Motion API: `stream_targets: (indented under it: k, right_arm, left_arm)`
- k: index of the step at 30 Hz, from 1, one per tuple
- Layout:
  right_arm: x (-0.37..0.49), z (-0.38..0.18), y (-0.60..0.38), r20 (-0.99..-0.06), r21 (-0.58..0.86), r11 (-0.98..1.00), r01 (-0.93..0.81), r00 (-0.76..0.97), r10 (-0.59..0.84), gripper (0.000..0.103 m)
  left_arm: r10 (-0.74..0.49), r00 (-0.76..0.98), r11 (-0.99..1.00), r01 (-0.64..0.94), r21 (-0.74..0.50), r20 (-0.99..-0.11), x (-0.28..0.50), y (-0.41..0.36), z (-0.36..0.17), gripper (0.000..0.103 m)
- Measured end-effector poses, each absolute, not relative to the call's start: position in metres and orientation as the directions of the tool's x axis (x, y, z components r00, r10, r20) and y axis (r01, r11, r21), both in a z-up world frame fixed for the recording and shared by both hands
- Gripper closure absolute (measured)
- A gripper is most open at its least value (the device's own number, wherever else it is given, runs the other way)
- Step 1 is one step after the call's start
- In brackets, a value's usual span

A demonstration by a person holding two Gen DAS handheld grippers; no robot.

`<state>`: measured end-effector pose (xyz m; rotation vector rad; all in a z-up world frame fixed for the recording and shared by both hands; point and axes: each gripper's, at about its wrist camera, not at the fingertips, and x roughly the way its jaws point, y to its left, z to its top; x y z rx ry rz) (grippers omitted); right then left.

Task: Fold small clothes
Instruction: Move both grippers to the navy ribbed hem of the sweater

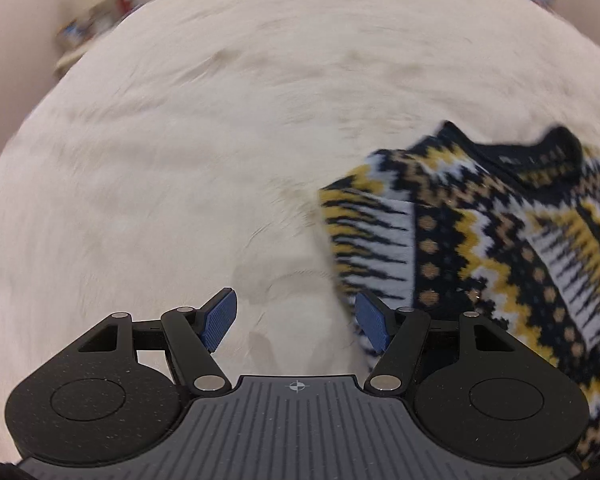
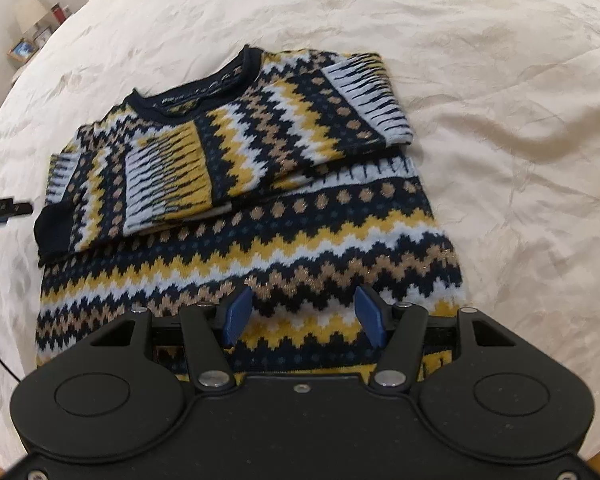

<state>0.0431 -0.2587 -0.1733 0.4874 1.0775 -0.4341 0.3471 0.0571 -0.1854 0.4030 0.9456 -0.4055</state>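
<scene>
Sweater [image 2: 236, 184] hem hidden by right claw [image 2: 302, 316] | both claws spread, empty | left claw [image 1: 296, 320] view blurred

Soft even indoor light, left wrist view motion-blurred, fisheye bending at edges

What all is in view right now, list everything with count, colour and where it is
sweater: one, navy, yellow, white and tan zigzag knit, flat on the bed, both sleeves folded across the chest
bedspread: one, cream, under everything
nightstand clutter: several small items, too small to tell, far left beside the bed
black device with cable: one, on the bedspread left of the sweater
left gripper: black with blue pads, open, over bare bedspread beside the sweater's edge
right gripper: black with blue pads, open, above the sweater's hem
</scene>
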Motion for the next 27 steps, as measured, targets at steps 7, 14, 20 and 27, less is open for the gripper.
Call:
stream_targets:
  k: [7,14,20,27]
  right_arm:
    - [0.034,-0.170,-0.266,-0.890,0.194,0.843,0.502,0.451,-0.064,0.040]
    - [0.002,-0.178,-0.281,-0.893,0.207,0.861,0.465,0.449,-0.027,0.040]
    - [-0.040,-0.187,-0.293,-0.901,0.234,0.870,0.434,0.434,0.026,0.040]
    - [-0.083,-0.198,-0.298,-0.905,0.267,0.867,0.421,0.420,0.075,0.040]
  left_arm:
    - [-0.302,0.425,0.790,0.613,0.025,-0.853,0.314,0.035,-0.169,0.039]
    - [-0.280,0.465,0.888,0.459,-0.042,-0.840,0.251,0.065,-0.153,0.039]
    - [-0.268,0.405,0.915,0.392,-0.099,-0.874,0.202,0.090,-0.163,0.039]
    - [-0.268,0.342,0.924,0.357,-0.140,-0.901,0.141,0.104,-0.176,0.038]
